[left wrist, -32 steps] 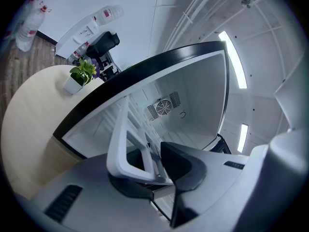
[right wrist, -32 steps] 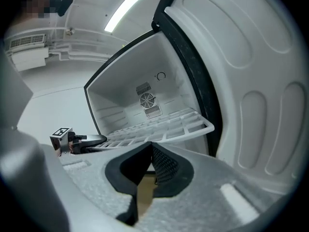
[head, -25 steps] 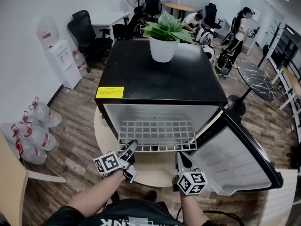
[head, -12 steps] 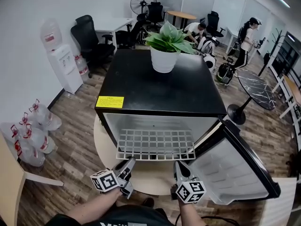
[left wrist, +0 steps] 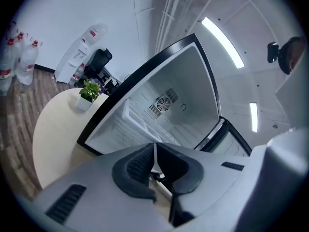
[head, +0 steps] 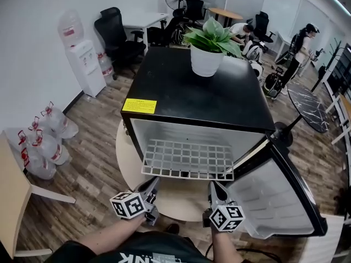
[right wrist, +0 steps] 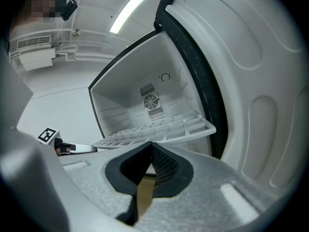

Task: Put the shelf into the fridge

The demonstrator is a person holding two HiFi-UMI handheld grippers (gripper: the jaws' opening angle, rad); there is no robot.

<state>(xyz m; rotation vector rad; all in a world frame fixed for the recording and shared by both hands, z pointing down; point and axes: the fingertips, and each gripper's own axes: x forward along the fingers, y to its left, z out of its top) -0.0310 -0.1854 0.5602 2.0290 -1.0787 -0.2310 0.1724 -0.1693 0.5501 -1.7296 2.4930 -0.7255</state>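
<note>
The left forearm (head: 104, 237) and right forearm (head: 222, 252) reach forward side by side, level, just short of the fridge (head: 181, 92) front. The left gripper (head: 152, 182) has just been closing its jaws, which are nearly together with nothing between them. The right gripper (head: 215, 186) has its jaws pressed together, empty.

Shelf (head: 188, 159) partly in fridge (head: 197, 97) (plant (head: 207, 59) on top), door (head: 279, 196) right.

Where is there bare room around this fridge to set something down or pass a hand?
Free: the fridge top between the yellow sticker and the plant pot; the table strip in front of the shelf; a narrower table arc left of the fridge. Crowded: the opening, filled by the protruding shelf, and the right side, blocked by the open door.
</note>
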